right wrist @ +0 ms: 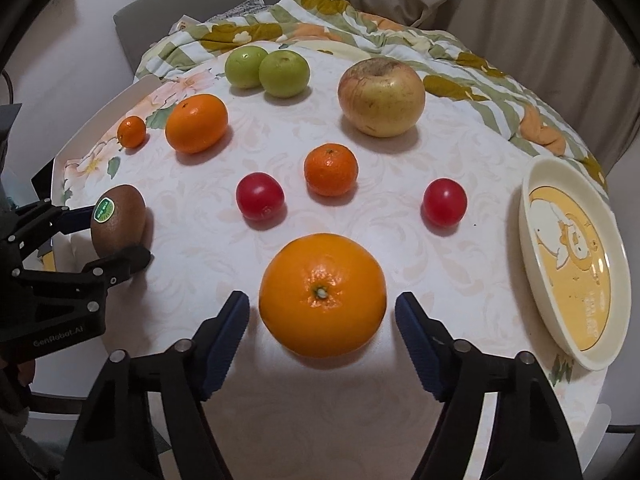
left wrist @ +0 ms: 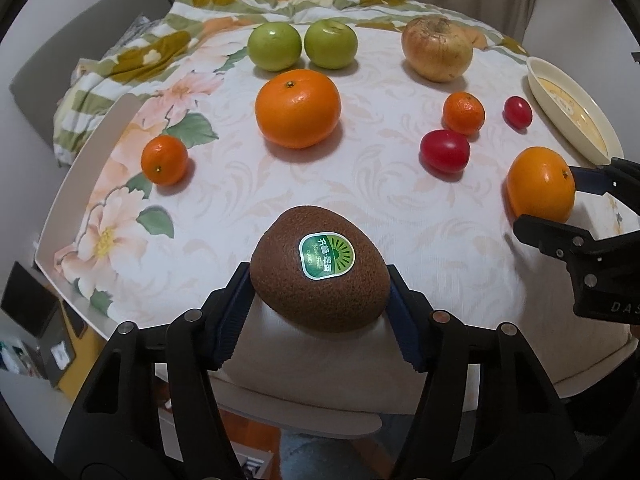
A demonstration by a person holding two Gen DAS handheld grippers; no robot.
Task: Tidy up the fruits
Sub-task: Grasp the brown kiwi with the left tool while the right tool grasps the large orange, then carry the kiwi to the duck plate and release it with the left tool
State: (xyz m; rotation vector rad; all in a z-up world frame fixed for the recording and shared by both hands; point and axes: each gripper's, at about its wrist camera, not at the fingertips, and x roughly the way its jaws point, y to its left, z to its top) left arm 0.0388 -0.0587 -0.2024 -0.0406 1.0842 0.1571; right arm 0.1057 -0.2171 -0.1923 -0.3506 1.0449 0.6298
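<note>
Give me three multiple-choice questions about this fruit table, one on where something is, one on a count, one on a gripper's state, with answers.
1. Where is the cream oval dish with the yellow cartoon print?
A. at the table's right edge
B. in the table's middle
C. under the green apples

2. How many small red tomatoes lie on the pale floral tablecloth?
A. one
B. two
C. four

3. How does the left gripper stand to the brown kiwi with the green sticker?
A. far from it
B. blue pads against both sides of it
C. shut tight beside it

Answers:
1 A, the dish sits at the right rim, apart from the fruit.
2 B, one red tomato left of the small tangerine, another right of it.
3 B, the kiwi sits between the pads, touching both.
</note>
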